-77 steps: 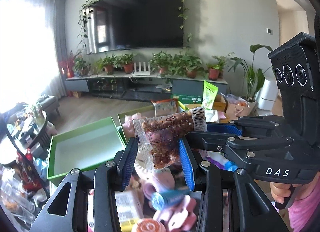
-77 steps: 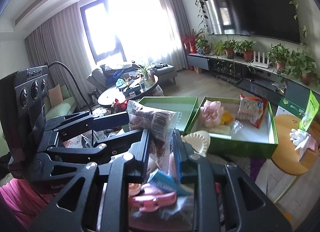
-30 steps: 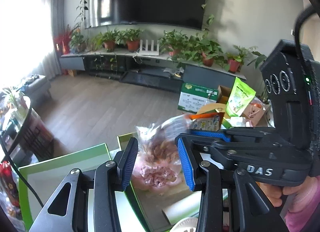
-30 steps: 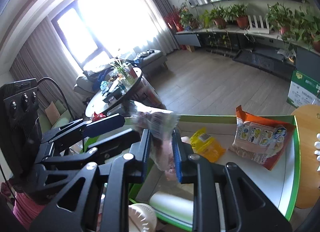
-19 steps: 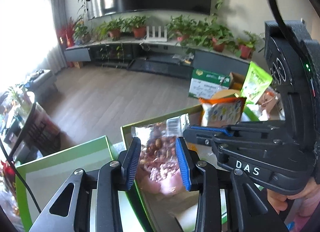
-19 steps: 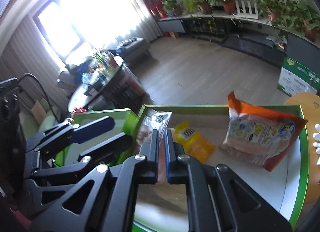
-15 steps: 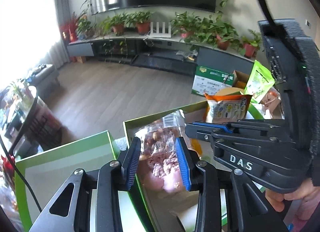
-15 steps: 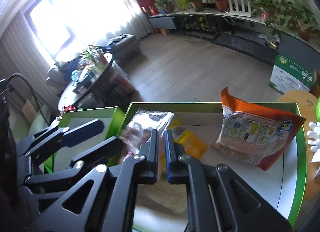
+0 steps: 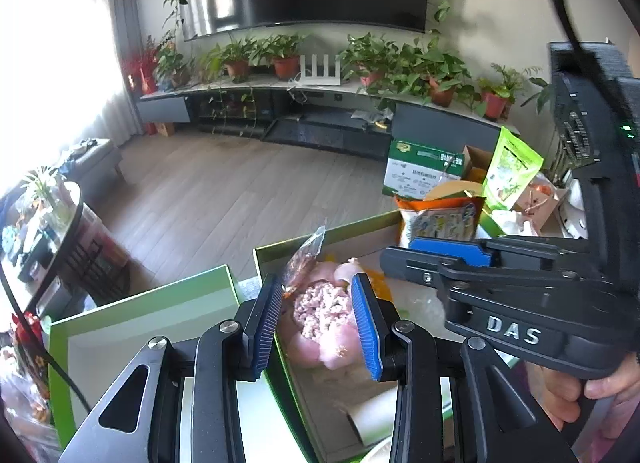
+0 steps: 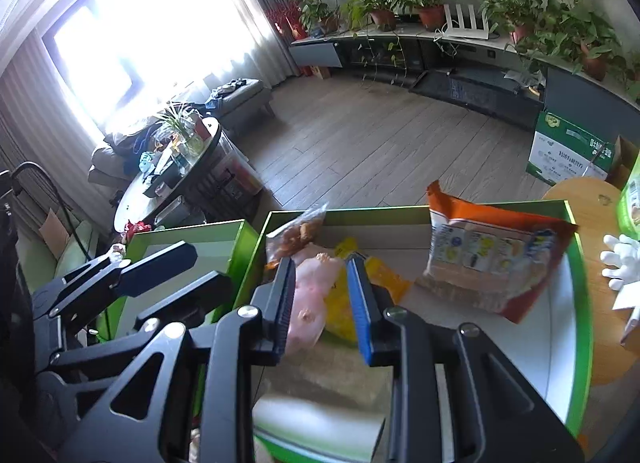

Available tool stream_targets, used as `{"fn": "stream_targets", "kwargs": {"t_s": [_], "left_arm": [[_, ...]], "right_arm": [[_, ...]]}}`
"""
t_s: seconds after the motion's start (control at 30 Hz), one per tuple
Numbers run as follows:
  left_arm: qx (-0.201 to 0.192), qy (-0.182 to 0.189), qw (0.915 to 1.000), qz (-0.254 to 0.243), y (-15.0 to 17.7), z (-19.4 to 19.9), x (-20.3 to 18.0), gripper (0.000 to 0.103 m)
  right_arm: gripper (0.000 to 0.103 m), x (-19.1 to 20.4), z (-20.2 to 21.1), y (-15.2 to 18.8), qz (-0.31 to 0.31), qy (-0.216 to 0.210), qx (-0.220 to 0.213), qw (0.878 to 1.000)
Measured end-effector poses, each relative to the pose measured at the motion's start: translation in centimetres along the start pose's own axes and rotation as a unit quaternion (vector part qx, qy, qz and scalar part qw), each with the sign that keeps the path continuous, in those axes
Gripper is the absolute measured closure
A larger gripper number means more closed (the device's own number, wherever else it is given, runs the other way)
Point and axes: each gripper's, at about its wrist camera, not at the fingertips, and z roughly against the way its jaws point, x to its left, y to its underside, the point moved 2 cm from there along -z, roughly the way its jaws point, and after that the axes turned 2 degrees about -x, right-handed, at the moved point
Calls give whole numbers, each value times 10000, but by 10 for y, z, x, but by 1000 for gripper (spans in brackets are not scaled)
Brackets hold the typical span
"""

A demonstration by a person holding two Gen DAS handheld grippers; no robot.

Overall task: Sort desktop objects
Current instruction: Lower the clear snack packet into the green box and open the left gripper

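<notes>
A clear bag of nuts (image 10: 296, 237) lies in the far left corner of the right green box (image 10: 400, 210), just beyond my right gripper (image 10: 320, 261). Its jaws are opening, and nothing is pressed between the pads; a pink soft item (image 10: 312, 287) and a yellow packet (image 10: 340, 299) lie below them. An orange snack bag (image 10: 492, 263) leans at the box's far right. My left gripper (image 9: 316, 279) hovers open over the pink item (image 9: 320, 307), the nut bag (image 9: 302, 263) by its left fingertip. The left green box (image 9: 140, 303) holds nothing I can see.
A white roll (image 10: 320, 419) lies at the near end of the right box. A round wooden stool (image 10: 580, 199) with a white glove-like thing (image 10: 620, 259) stands right of it. A cluttered round coffee table (image 10: 168, 167) is at the left; a green carton (image 10: 568, 151) sits on the floor.
My right gripper's jaws, shut on the nut bag's edge half a second ago, have parted. The bag has dropped into the box's far left corner. The left jaws narrowed slightly.
</notes>
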Motion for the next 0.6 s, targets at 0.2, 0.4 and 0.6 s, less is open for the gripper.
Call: {"fn": "stream_targets", "kwargs": {"t_s": [0.2,0.4,0.6], "left_arm": [[-170,-78,9997,-139,-7,35,-9,65],[-444,-201,9985,-242,-10,83,-12,64],[-729,-251,9969,-155,-4,134,-13,64]], "right_arm": [[75,13,38,2,80,-8,-189,9998],[75,34,78,4,184,-97,-403,9990],[75,66,125,16,397,-281,-648,9967]]}}
